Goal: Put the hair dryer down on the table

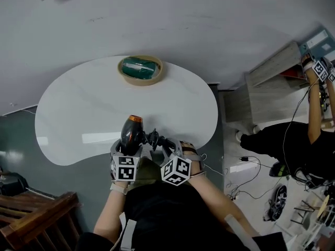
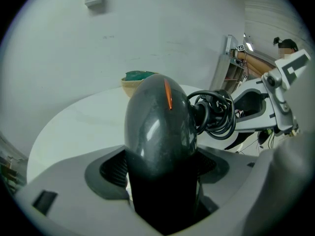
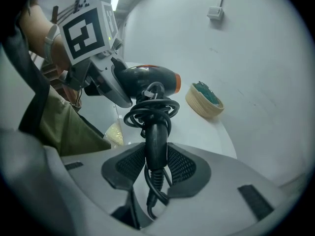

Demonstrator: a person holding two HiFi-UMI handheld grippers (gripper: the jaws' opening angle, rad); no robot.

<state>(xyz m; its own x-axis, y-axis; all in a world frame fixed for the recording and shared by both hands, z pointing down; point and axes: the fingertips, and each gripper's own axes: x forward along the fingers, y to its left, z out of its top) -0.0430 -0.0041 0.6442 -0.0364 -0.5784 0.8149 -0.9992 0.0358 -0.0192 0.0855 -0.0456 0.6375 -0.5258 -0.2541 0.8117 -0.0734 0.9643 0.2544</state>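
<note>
The white table (image 1: 78, 114) has plenty of bare surface ahead of the person. The best landing place looks to be a little further in from the near edge, well apart from the basket (image 1: 140, 81) at the far side.

The hair dryer (image 1: 131, 134) hangs over that near edge with its orange nozzle pointing toward the basket, and it appears clear of the surface. It should come down level, both hands sinking together, so the barrel and handle meet the table at once and it does not tip onto the nozzle.

The left gripper (image 1: 127, 149) has its jaws clenched on the dark barrel. That surface looks glossy and rounded, so this grasp should last until the table takes the weight. The right gripper (image 1: 166, 149) has its jaws closed on the handle (image 3: 156, 146).

The coiled cord (image 3: 147, 113) is bunched just beyond those jaws. On release the right jaws should back straight out, or a loop could snag and drag the dryer.
</note>
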